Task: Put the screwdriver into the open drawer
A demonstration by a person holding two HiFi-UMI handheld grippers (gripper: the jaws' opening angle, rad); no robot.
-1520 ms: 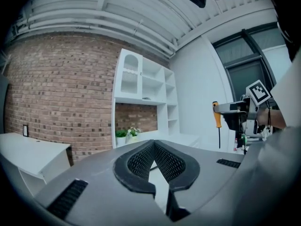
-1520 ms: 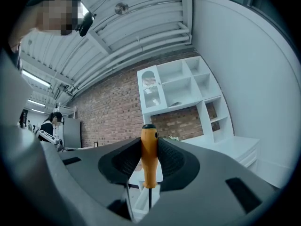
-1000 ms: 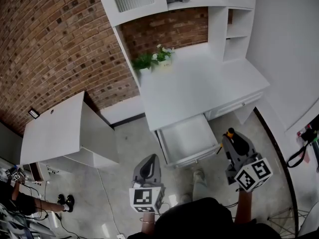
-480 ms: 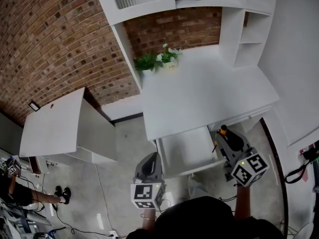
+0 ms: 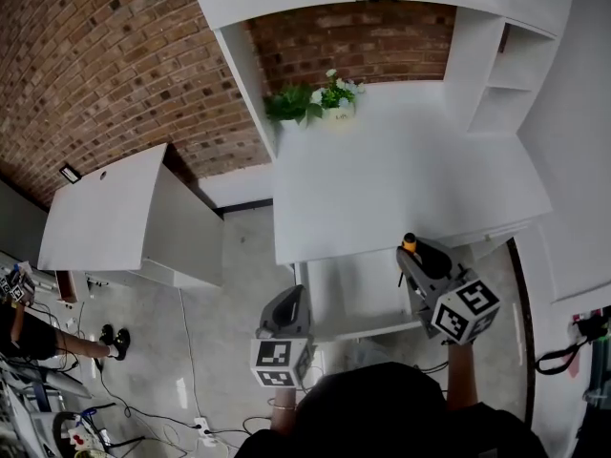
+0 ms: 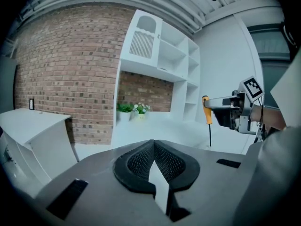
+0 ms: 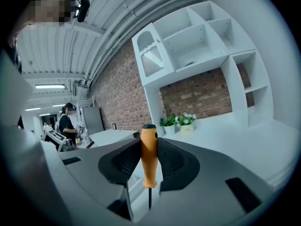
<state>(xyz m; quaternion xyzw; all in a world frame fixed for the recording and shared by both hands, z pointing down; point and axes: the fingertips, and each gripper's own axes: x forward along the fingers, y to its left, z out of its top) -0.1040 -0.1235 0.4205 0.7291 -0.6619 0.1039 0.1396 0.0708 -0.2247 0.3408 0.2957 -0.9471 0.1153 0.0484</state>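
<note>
**Holding the screwdriver at the open drawer**

My right hand-held gripper (image 7: 149,160) is clamped on the orange handle of the screwdriver (image 7: 149,152), which stands upright with its shaft pointing down. In the head view the screwdriver shows at the right side of the open drawer (image 5: 348,292), just by the front edge of the white surface (image 5: 401,189). My left hand-held gripper (image 6: 154,160) has its jaws together with nothing in them, beside the drawer's left front corner.
</note>
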